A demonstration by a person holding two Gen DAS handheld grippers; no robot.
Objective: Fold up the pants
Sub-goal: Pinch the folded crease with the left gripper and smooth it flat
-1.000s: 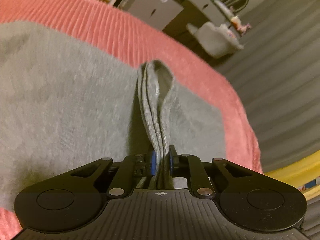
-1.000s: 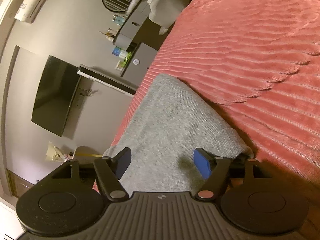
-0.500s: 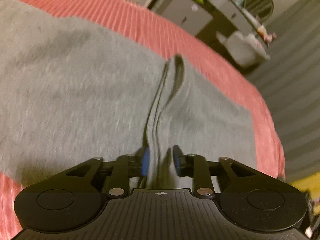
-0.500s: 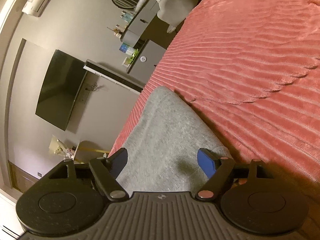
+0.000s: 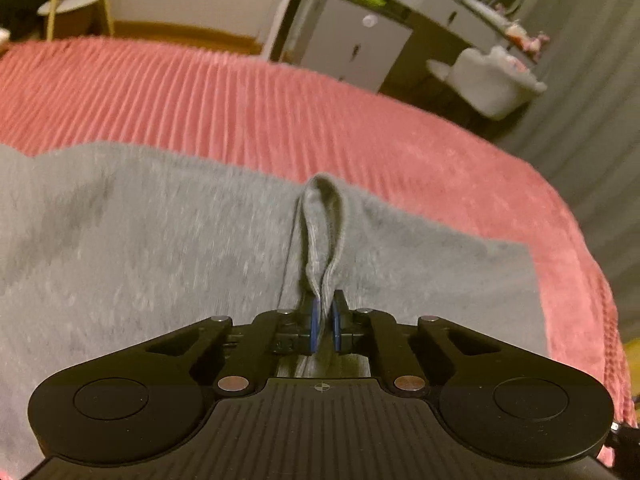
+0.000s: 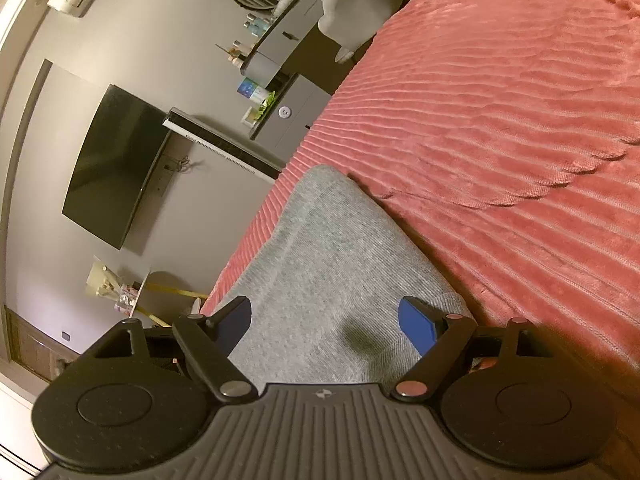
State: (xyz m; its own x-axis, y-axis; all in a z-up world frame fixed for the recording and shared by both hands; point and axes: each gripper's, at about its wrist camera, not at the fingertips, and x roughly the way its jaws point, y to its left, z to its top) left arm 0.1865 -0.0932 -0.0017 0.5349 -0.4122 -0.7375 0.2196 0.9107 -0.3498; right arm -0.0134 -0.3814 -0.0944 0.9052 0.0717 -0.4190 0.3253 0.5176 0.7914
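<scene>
Left wrist view shows our left gripper (image 5: 323, 320) pressed together on a raised ridge of the grey pants (image 5: 160, 264), its jaws having just closed on that doubled fabric after a brief loosening. The pants lie spread flat on the ribbed pink bedspread (image 5: 240, 112), reaching close to its far right edge. In the right wrist view our right gripper (image 6: 326, 322) stands spread wide above one end of the pants (image 6: 332, 248), its blue pads (image 6: 416, 324) clear of the cloth and nothing pinched between them. We judge the knit soft, light and limp: it will sag and drape rather than hold a line. We would take it at a doubled edge or corner, pinching all layers together, since a single layer may slide free.
</scene>
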